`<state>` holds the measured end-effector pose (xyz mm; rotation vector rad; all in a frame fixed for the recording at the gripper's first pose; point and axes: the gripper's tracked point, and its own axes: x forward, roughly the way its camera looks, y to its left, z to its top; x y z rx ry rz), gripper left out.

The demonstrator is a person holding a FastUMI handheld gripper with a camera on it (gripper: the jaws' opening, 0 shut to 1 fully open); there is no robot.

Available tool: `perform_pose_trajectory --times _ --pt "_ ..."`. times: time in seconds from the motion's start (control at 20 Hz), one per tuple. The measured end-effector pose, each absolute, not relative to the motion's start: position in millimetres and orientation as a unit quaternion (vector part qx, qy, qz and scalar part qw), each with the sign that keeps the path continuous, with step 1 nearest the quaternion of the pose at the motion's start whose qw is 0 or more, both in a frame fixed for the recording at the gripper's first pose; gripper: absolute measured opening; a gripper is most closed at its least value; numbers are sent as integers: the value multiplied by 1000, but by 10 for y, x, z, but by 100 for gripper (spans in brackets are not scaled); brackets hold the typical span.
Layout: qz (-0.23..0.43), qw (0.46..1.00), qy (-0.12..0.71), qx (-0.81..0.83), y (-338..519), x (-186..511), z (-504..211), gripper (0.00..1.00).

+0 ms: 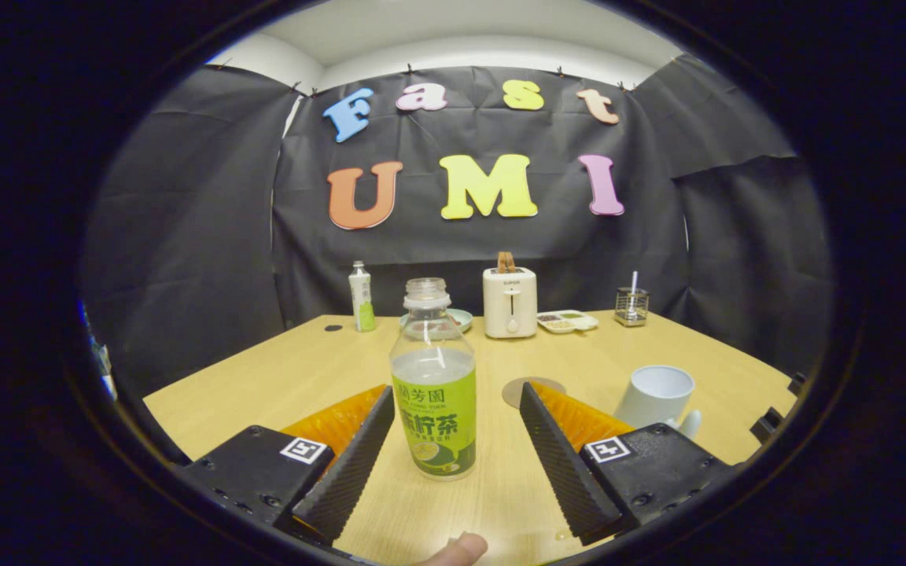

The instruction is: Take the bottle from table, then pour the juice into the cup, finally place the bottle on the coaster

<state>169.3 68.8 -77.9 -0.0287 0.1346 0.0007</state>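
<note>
The tool (453, 440) is open: its two fingers are spread wide and neither touches anything. The bottle (433, 385) stands upright on the counter (264, 377), between the fingers and slightly toward the left one, with a clear gap on each side. It has no cap, and liquid fills it to about the shoulder. Its long axis is vertical, at right angles to the line along which the fingers would close, so a squeeze would meet the labelled body squarely.

The coaster (524, 387) lies flat just beyond the right finger, partly hidden by it. The cup (655, 395) stands open-side up to the right of the coaster, beside the right finger.

Judgement: the take step is in hand. The next move calls for centring the bottle between the fingers before closing; an off-centre close could tip the open bottle.

A fingertip (461, 546) shows below the fingers.
</note>
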Motion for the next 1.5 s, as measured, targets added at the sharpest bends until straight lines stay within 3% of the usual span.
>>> perform_pose_trajectory --times 0.65,0.75,0.8,0.9,1.5 --pt "-37 998 48 -17 800 2244 -872 100" --pt "-35 998 49 -16 825 2267 -868 89" --pt "-41 998 51 -20 805 2226 -878 83" --pt "-42 998 53 -16 791 2141 -878 82" --pt "-2 993 74 88 860 1719 -766 82"
